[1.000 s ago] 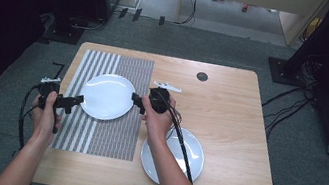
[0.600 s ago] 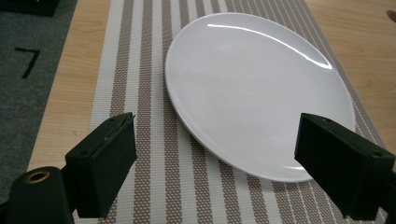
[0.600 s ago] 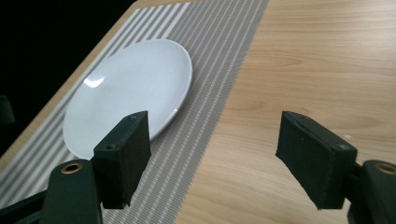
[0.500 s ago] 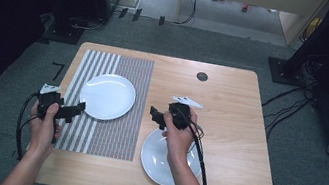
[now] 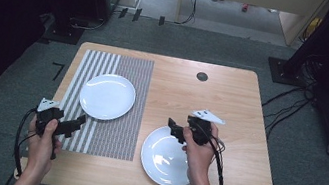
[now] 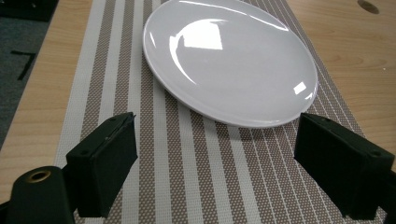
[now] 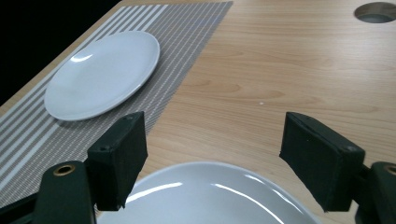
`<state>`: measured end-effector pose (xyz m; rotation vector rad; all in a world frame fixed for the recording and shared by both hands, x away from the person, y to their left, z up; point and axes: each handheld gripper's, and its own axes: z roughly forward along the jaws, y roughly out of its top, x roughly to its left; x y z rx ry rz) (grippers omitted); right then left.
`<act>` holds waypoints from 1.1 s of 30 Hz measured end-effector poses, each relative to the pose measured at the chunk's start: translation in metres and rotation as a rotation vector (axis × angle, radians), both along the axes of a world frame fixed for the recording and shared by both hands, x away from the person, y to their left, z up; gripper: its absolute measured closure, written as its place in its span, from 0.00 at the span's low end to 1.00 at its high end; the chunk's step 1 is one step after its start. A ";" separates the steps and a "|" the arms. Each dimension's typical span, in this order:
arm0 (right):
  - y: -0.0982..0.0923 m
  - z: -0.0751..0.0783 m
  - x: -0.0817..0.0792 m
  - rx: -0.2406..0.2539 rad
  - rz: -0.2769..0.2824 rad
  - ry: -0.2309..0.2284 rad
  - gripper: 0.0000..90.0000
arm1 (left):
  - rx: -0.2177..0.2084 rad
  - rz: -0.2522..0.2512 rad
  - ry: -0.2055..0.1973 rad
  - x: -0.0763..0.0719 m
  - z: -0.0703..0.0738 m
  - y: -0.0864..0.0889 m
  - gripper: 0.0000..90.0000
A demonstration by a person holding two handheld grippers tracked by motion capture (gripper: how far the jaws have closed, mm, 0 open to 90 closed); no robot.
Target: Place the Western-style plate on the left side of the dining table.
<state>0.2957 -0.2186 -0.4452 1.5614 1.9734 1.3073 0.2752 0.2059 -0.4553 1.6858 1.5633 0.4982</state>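
Observation:
A white plate (image 5: 107,96) lies on the striped placemat (image 5: 109,136) at the table's left. My left gripper (image 5: 79,122) hovers over the mat's front part, just short of this plate (image 6: 229,60), open and holding nothing (image 6: 219,158). A second white plate (image 5: 166,158) sits on bare wood near the front edge. My right gripper (image 5: 171,126) is above its far rim, open and empty (image 7: 217,158), with that plate (image 7: 210,196) under the jaws and the plate on the mat (image 7: 102,72) farther off.
A round cable hole (image 5: 201,76) is set in the wooden table (image 5: 230,108) near its far edge. Cables trail from both grippers toward the person. Dark equipment and grey carpet surround the table.
Both grippers have left the plate on the mat. The left one drew back toward the front left corner. The right one moved right and back to the near plate's far rim.

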 end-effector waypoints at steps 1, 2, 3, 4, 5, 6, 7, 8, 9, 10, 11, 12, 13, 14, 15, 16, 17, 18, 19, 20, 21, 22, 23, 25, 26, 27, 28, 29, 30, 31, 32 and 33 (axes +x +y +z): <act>0.000 0.000 0.000 0.000 0.000 0.000 0.25 | 0.000 0.004 -0.003 -0.002 0.000 0.000 0.14; -0.003 0.000 -0.002 -0.004 -0.002 -0.003 0.25 | 0.020 0.013 -0.011 -0.008 -0.001 0.000 0.15; -0.009 -0.001 -0.005 -0.008 -0.009 -0.007 0.25 | 0.041 0.019 -0.019 -0.012 -0.002 -0.001 0.14; -0.014 -0.002 -0.007 -0.014 -0.014 -0.014 0.25 | 0.050 0.022 -0.026 -0.016 -0.002 -0.002 0.15; -0.018 -0.003 -0.009 -0.016 -0.020 -0.016 0.25 | 0.057 0.019 -0.032 -0.018 -0.002 -0.003 0.14; -0.021 -0.003 -0.011 -0.023 -0.024 -0.019 0.25 | 0.069 0.020 -0.038 -0.022 -0.003 -0.004 0.14; -0.026 -0.005 -0.013 -0.027 -0.032 -0.021 0.25 | 0.082 0.023 -0.043 -0.025 -0.003 -0.006 0.14; -0.035 -0.008 -0.018 -0.028 -0.043 -0.023 0.24 | 0.087 0.022 -0.048 -0.027 -0.004 -0.006 0.14; -0.035 -0.008 -0.018 -0.028 -0.043 -0.023 0.24 | 0.094 0.022 -0.048 -0.030 -0.005 -0.006 0.14; -0.039 -0.009 -0.020 -0.024 -0.049 -0.020 0.24 | 0.105 0.031 -0.049 -0.032 -0.006 -0.005 0.14; -0.044 -0.011 -0.023 -0.026 -0.054 -0.019 0.24 | 0.108 0.041 -0.052 -0.035 -0.007 -0.004 0.14; -0.050 -0.013 -0.027 -0.037 -0.060 -0.024 0.24 | 0.106 0.047 -0.054 -0.037 -0.008 -0.002 0.14; -0.054 -0.014 -0.029 -0.039 -0.063 -0.027 0.24 | 0.097 0.059 -0.054 -0.040 -0.009 0.000 0.14; -0.059 -0.016 -0.033 -0.036 -0.069 -0.030 0.24 | 0.085 0.065 -0.055 -0.043 -0.009 0.003 0.14; -0.064 -0.018 -0.036 -0.035 -0.076 -0.030 0.24 | 0.077 0.075 -0.060 -0.045 -0.010 0.006 0.14; -0.070 -0.020 -0.039 -0.036 -0.081 -0.030 0.24 | 0.072 0.085 -0.068 -0.049 -0.011 0.008 0.14; -0.076 -0.023 -0.042 -0.032 -0.085 -0.030 0.24 | 0.069 0.090 -0.072 -0.051 -0.012 0.010 0.14; -0.081 -0.024 -0.045 -0.024 -0.088 -0.026 0.24 | 0.062 0.103 -0.084 -0.056 -0.016 0.014 0.14; -0.091 -0.029 -0.050 -0.007 -0.098 -0.022 0.24 | 0.053 0.103 -0.087 -0.059 -0.019 0.016 0.14; -0.096 -0.031 -0.053 -0.005 -0.108 -0.021 0.24 | 0.045 0.104 -0.087 -0.061 -0.021 0.018 0.14; -0.101 -0.033 -0.055 -0.008 -0.117 -0.015 0.24 | 0.036 0.111 -0.086 -0.063 -0.024 0.020 0.14; -0.106 -0.035 -0.057 -0.013 -0.124 -0.006 0.24 | 0.029 0.112 -0.087 -0.065 -0.026 0.022 0.14; -0.111 -0.036 -0.059 -0.022 -0.131 -0.008 0.24 | 0.032 0.112 -0.087 -0.067 -0.028 0.025 0.14; -0.120 -0.039 -0.064 -0.034 -0.146 -0.010 0.24 | 0.063 0.115 -0.083 -0.068 -0.033 0.028 0.15; -0.124 -0.040 -0.067 -0.040 -0.154 -0.010 0.24 | 0.078 0.121 -0.079 -0.069 -0.036 0.030 0.15; -0.129 -0.041 -0.070 -0.048 -0.162 -0.010 0.24 | 0.094 0.125 -0.074 -0.069 -0.039 0.032 0.15; -0.134 -0.042 -0.072 -0.059 -0.172 -0.010 0.24 | 0.105 0.125 -0.067 -0.068 -0.041 0.034 0.15; -0.139 -0.044 -0.075 -0.074 -0.187 -0.009 0.24 | 0.115 0.126 -0.062 -0.068 -0.043 0.036 0.15; -0.145 -0.046 -0.077 -0.081 -0.200 -0.008 0.24 | 0.136 0.128 -0.058 -0.068 -0.045 0.037 0.15; -0.150 -0.048 -0.079 -0.076 -0.209 -0.003 0.24 | 0.151 0.131 -0.053 -0.067 -0.046 0.038 0.15; -0.155 -0.050 -0.081 -0.074 -0.217 0.001 0.23 | 0.153 0.131 -0.047 -0.067 -0.048 0.039 0.15; -0.160 -0.051 -0.083 -0.077 -0.230 0.005 0.24 | 0.157 0.129 -0.039 -0.066 -0.049 0.041 0.15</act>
